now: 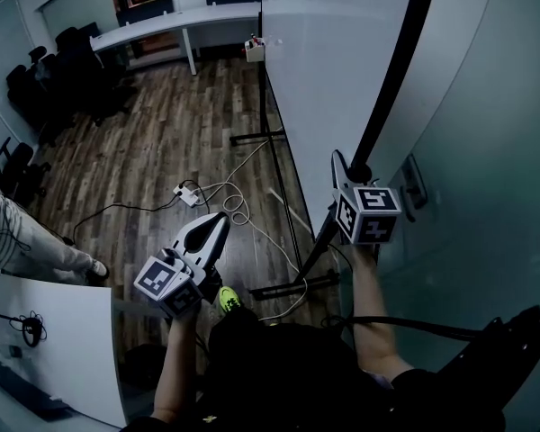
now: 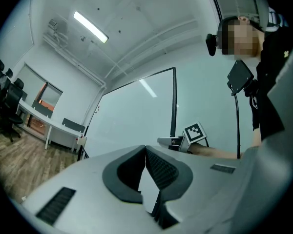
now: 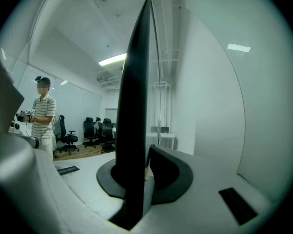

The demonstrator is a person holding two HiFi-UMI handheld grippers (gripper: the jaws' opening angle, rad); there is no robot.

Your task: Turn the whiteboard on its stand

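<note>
Right gripper [image 3: 142,152]: jaws clamped on the whiteboard's [image 1: 328,70] black frame edge [image 3: 134,101]. Left gripper [image 2: 145,149]: jaws together, empty, facing the whiteboard, well apart from it.

Under me the floor [image 1: 144,142] is of dark wood planks, with white cables [image 1: 236,212] lying on it. A long white desk [image 1: 175,18] stands at the far wall, black office chairs [image 1: 36,84] to its left. A tube lamp [image 2: 90,27] lights the white ceiling.

No words, numbers or brand names can be read; the left marker cube [image 1: 166,284] and the right marker cube [image 1: 369,214] carry only black-and-white square patterns.
</note>
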